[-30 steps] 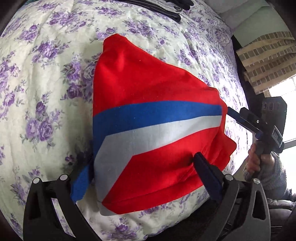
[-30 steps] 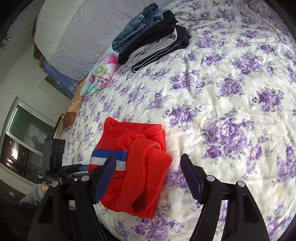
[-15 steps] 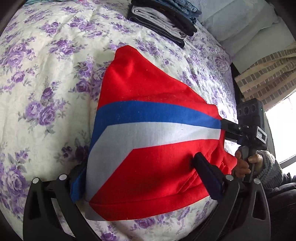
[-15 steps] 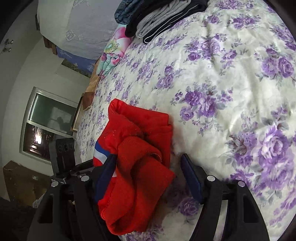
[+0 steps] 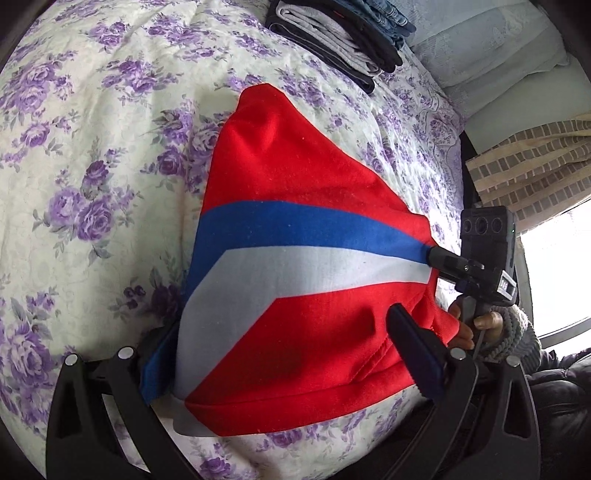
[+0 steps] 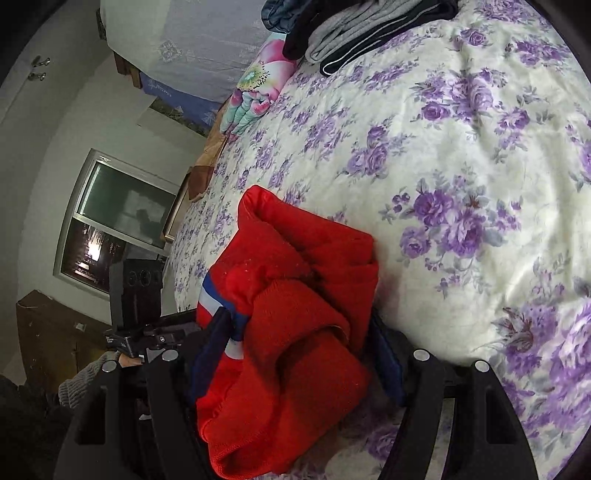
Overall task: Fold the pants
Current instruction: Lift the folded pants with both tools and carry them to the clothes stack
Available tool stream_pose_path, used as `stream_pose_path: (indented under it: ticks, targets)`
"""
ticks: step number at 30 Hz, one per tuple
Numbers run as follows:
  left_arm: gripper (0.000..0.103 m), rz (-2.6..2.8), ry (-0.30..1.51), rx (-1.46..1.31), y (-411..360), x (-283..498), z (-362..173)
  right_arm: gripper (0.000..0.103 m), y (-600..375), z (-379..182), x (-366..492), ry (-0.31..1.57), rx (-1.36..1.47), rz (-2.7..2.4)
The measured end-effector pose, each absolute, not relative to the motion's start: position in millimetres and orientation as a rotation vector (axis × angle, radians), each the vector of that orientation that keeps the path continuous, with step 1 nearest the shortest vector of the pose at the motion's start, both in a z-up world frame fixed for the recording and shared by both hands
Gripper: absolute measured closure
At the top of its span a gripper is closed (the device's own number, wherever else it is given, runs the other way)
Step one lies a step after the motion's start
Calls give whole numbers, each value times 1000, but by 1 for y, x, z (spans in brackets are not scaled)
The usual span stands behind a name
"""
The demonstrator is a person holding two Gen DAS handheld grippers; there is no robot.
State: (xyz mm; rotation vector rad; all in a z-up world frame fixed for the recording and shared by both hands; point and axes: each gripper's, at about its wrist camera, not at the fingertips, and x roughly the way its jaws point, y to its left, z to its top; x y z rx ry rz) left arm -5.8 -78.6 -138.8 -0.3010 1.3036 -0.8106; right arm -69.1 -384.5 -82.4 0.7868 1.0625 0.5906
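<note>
Red pants (image 5: 295, 184) with a blue and a white stripe lie folded into a thick bundle on the floral bedspread (image 5: 92, 147). My left gripper (image 5: 284, 343) stands wide over the near end, one pad at each edge of the bundle, and looks open. In the right wrist view the bunched red end of the pants (image 6: 295, 332) fills the gap of my right gripper (image 6: 299, 325), which is open around it. The right gripper (image 5: 439, 260) also shows at the pants' right edge, held by a hand (image 5: 484, 321) in a knit sleeve.
A stack of folded dark, grey and denim clothes (image 5: 343, 44) sits at the far side of the bed, also visible as the stack (image 6: 369, 33). Pale pillows (image 5: 491, 48) lie behind it, and a bright flowered cushion (image 6: 255, 92) beside it. A window (image 6: 110, 221) and the wall stand past the bed's edge.
The right gripper has come down and closer, so the pants' end now sits between its fingers. The left gripper has tilted, bringing the folded stack into view. The pants lie where they were.
</note>
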Motion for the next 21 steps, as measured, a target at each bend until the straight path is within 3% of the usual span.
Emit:
stream_pose_path:
  ticks: [4,6,10,13,15,21]
  targets:
    - [5,-846,1300,-418,-68,2,-144,26,-383,-81,-73,1042,784,595]
    - [5,-860,1299,-442,-66,3,-145,11,-379,-79,-72,1029,793,636]
    - [6,-856,1301,-405,-71,-5,-141,10,-377,-78,-67,1062,825,591]
    - [24,-797,1287,-383,-70,-12,-139,24,-380,-82,-67,1073,872,564]
    - [34,-783,1281,-440,-60,-13,-142,41,-387,-87,-71,1079,928,553]
    - [40,-767,1278,-432,-64,-6,-144,57,-389,-93,-72,1111,932,543]
